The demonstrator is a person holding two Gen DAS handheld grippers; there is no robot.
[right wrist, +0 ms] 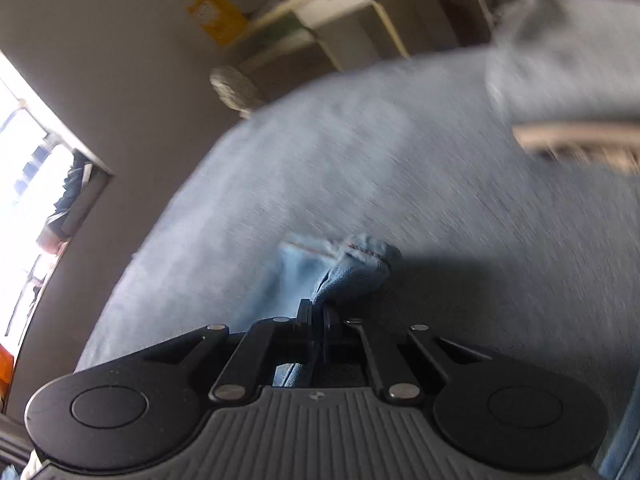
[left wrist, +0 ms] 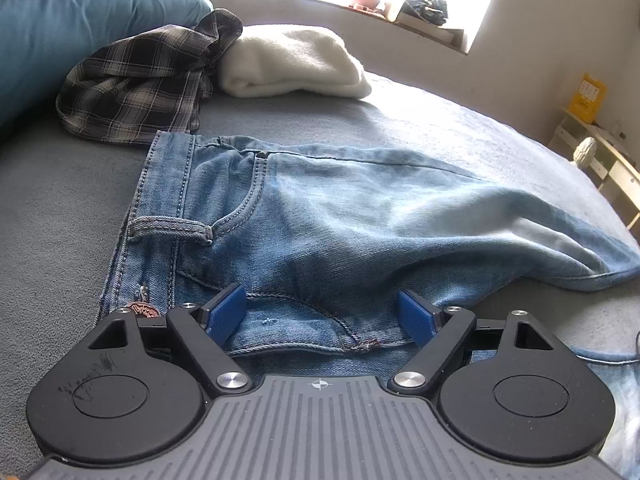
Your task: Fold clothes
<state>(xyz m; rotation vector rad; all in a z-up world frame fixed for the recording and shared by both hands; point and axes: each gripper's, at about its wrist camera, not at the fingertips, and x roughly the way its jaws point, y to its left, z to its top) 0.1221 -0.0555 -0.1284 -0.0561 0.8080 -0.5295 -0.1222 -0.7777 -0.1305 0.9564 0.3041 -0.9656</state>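
jeans (left wrist: 320,216) under spread left gripper (left wrist: 320,316), hem pinched by right gripper (right wrist: 319,312)

One pair of jeans (left wrist: 320,216) lies on the one bed (left wrist: 60,200). Beyond it are one plaid shirt (left wrist: 140,84), one folded white towel (left wrist: 292,64) and one blue pillow (left wrist: 80,20). One yellow box (left wrist: 587,97) stands on one shelf (left wrist: 612,164).
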